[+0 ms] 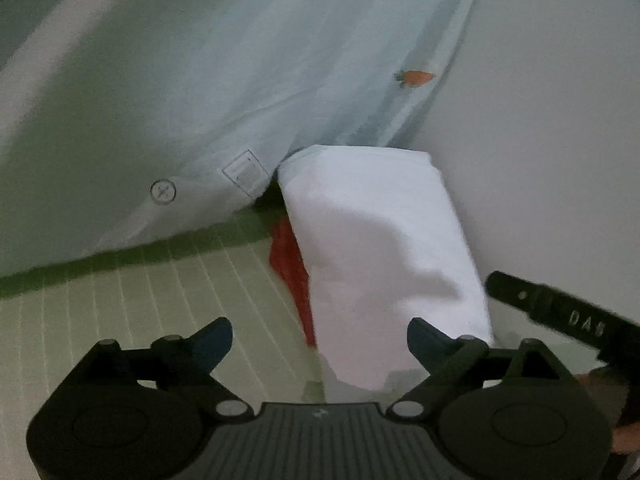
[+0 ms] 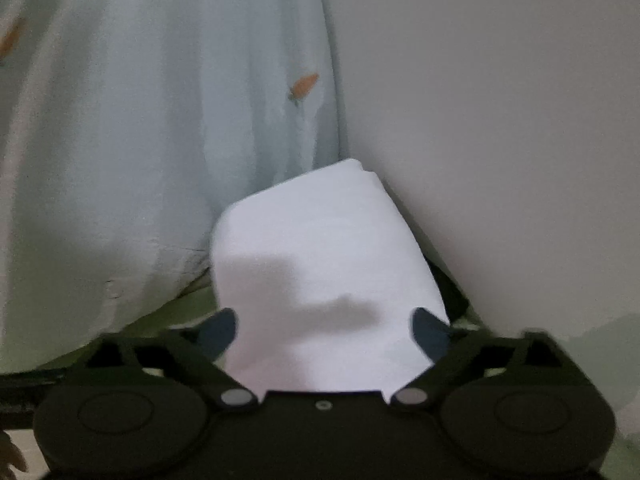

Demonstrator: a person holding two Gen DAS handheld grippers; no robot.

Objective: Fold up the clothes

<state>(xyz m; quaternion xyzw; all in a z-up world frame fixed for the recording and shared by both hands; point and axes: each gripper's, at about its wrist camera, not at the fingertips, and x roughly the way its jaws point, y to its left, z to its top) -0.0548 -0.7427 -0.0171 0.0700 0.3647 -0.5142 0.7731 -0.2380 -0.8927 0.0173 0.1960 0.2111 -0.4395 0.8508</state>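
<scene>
Pale green striped mat | folded white cloth | left gripper, right gripper spread wide, empty | red fabric only in left view

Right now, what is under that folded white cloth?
A red cloth pokes out beneath the folded white cloth's left edge, on the green striped mat. How far it reaches underneath is hidden.

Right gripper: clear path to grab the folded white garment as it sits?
Probably yes. The right gripper is open, the folded white garment lies directly ahead between its fingers, and nothing covers its near end. The pale blue carrot-print fabric only borders its far left side.
</scene>
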